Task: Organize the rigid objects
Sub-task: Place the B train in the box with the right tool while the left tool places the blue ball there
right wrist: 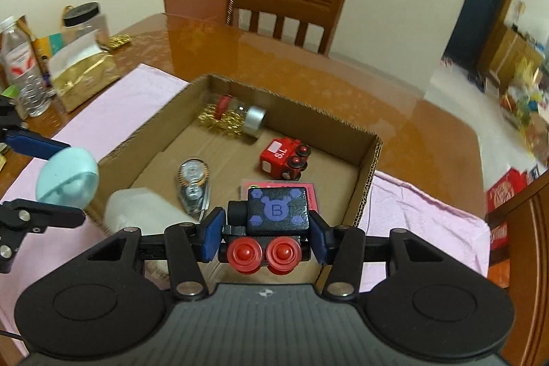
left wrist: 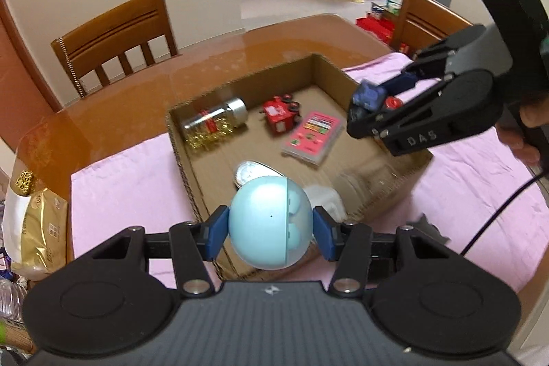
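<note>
Left gripper (left wrist: 271, 230) jaws closed on blue egg (left wrist: 271, 222), smooth, round, light, likely slippery; held at widest girth over box (left wrist: 192, 194) near edge. Right gripper (right wrist: 266, 234) jaws clamp black train (right wrist: 274, 215) by flat sides, rigid, secure, above box.

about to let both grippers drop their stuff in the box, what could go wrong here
The blue capsule ball is round, held by the left gripper over the cardboard box's near edge; released there, it may roll or bounce out. The black toy train in the right gripper hangs above the pink card case and could land on it.
</note>
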`<state>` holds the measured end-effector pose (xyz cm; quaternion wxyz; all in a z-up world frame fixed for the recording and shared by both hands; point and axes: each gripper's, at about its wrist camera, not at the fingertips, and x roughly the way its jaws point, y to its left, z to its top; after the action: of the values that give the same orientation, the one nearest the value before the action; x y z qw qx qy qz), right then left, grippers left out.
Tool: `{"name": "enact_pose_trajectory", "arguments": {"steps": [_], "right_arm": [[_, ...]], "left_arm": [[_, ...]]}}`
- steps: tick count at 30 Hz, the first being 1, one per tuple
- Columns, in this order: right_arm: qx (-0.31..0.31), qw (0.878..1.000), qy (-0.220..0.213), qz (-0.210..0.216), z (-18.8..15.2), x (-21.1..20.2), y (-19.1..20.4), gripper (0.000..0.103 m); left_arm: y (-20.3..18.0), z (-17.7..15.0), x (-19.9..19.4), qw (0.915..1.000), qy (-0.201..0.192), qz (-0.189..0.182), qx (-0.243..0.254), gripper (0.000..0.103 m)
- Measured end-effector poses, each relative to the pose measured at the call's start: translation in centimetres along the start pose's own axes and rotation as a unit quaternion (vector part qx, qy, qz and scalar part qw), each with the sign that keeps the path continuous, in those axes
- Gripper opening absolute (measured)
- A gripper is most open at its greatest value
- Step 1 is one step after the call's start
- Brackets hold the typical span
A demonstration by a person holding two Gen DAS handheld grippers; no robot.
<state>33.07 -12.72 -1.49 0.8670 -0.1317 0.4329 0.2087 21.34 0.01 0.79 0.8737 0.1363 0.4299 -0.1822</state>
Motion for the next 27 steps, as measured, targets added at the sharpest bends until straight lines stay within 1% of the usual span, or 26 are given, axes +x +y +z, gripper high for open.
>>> {"name": "enact_pose_trajectory", "arguments": {"steps": [2, 3, 4, 6, 9, 14, 21, 26, 27], "right_arm": [[0.010, 1.000, 0.003, 0.001, 0.3, 0.7, -0.2, 0.075], [0.016, 1.000, -0.001, -0.003, 0.4, 0.8, -0.4, 0.092], [0.022, 1.000, -0.010, -0.002, 0.3, 0.6, -0.4, 0.103], [0.029, 0.999, -0.019, 0.005, 0.3, 0.2, -0.5, 0.103], [0.036, 0.999, -0.015, -0.007, 0.3, -0.2, -0.5, 0.103], [0.054, 0.998, -0.010, -0.010, -0.4, -1.7, -0.5, 0.103], [0.060, 0.998, -0.012, -0.025, -1.6, -3.6, 0.0, 0.103], [0.069, 0.997, -0.005, -0.035, -2.7, -4.0, 0.0, 0.103], [0.071, 0.997, -0.004, -0.038, -2.9, -4.0, 0.0, 0.103]], "left_arm": [[0.4, 0.6, 0.6, 1.0000, 0.002, 0.006, -0.005, 0.052], [0.6, 0.9, 0.8, 1.0000, 0.000, 0.006, -0.004, 0.052], [0.7, 1.3, 1.0, 1.0000, -0.001, 0.009, -0.004, 0.052], [1.0, 1.9, 1.6, 0.9999, -0.003, 0.013, -0.003, 0.052], [1.5, 2.9, 2.4, 0.9999, -0.005, 0.013, -0.004, 0.052], [2.0, 4.7, 5.0, 0.9999, -0.005, 0.015, -0.007, 0.052], [3.0, 6.7, 9.8, 0.9994, 0.019, 0.016, -0.023, 0.052], [3.2, 7.1, 12.8, 0.9985, 0.037, 0.032, -0.026, 0.052], [3.2, 7.1, 13.1, 0.9983, 0.041, 0.033, -0.026, 0.055]]}}
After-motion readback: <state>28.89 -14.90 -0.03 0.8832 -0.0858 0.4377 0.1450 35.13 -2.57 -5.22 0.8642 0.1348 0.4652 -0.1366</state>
